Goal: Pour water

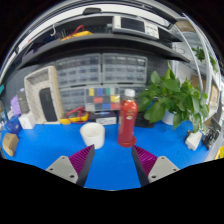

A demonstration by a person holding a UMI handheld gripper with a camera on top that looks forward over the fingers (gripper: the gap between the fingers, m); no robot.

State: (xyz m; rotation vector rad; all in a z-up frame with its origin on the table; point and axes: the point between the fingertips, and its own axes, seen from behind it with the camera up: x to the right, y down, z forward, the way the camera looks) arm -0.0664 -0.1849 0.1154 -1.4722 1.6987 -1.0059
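A red bottle (128,121) with a white cap stands upright on the blue table (50,150), beyond my fingers and a little to the right. To its left a small white cup (92,135) stands on the table, also beyond the fingers. My gripper (113,161) is open, its purple pads (83,158) spread wide with only bare blue table between them. Nothing is held. Whether the bottle or cup holds water does not show.
A green potted plant (176,98) stands to the right of the bottle. A colour chart (102,100) leans at the back. Small objects lie along the table's left side (20,122) and a white block at the right (193,141). Shelves run above.
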